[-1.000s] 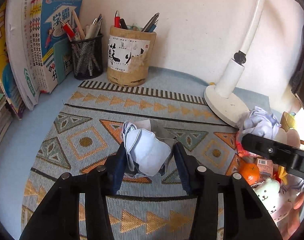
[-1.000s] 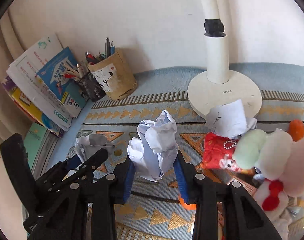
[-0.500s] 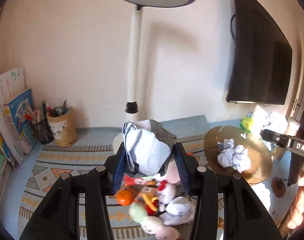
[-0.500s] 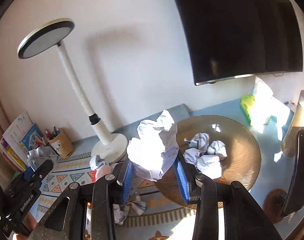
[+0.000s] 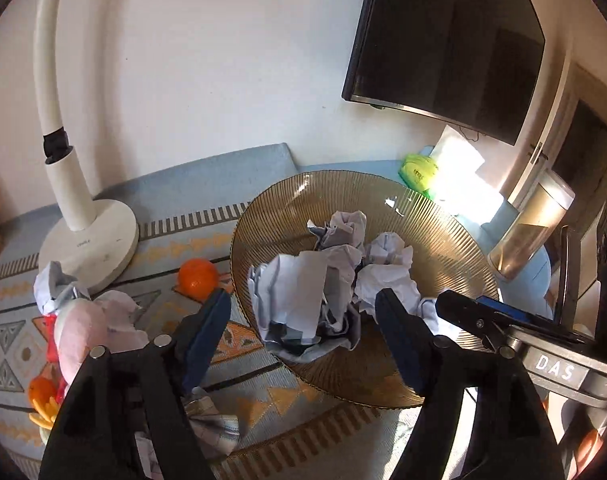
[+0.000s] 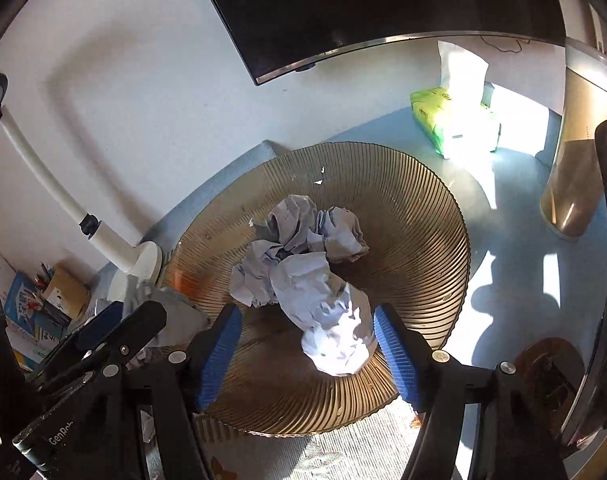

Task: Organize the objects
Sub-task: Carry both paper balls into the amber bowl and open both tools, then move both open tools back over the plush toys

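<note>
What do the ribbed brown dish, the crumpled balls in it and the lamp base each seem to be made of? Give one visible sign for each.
Dish: probably tinted glass or clear plastic, glossy; sharp glints, and the mat shows through its rim.
Crumpled balls: paper, matte; stiff creases with faint print.
Lamp base: likely white plastic or painted metal, smooth with a soft sheen.

Ribbed, glossy amber glass bowl [image 6: 419,216]; crumpled matt paper balls [image 6: 303,256]; woven cloth mat [image 5: 247,364]; smooth white plastic lamp [image 5: 89,236].
</note>
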`<state>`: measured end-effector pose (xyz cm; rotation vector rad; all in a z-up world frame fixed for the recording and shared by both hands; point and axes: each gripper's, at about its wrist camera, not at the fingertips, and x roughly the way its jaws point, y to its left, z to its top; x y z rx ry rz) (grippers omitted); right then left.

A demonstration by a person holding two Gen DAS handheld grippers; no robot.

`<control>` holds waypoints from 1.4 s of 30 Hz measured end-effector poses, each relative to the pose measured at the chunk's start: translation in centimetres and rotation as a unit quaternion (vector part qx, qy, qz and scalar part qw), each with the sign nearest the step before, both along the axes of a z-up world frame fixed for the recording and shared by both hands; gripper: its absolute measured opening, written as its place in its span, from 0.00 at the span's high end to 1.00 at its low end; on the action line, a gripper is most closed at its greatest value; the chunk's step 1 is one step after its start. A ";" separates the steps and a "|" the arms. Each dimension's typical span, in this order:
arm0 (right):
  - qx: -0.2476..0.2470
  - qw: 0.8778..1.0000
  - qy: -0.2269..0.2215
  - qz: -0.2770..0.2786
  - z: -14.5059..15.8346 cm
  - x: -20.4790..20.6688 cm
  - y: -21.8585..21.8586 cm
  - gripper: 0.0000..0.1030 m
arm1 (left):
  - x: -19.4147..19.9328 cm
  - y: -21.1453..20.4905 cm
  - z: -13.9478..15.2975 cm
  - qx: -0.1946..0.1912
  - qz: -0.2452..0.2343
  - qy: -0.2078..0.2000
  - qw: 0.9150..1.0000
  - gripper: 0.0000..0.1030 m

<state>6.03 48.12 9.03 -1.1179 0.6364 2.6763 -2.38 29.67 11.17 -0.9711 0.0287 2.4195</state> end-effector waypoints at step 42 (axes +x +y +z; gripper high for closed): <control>-0.056 0.966 0.078 0.242 -4.3 0.1 -20.1 0.17 | 10.0 -19.7 -6.5 -0.022 0.079 0.007 0.997 0.01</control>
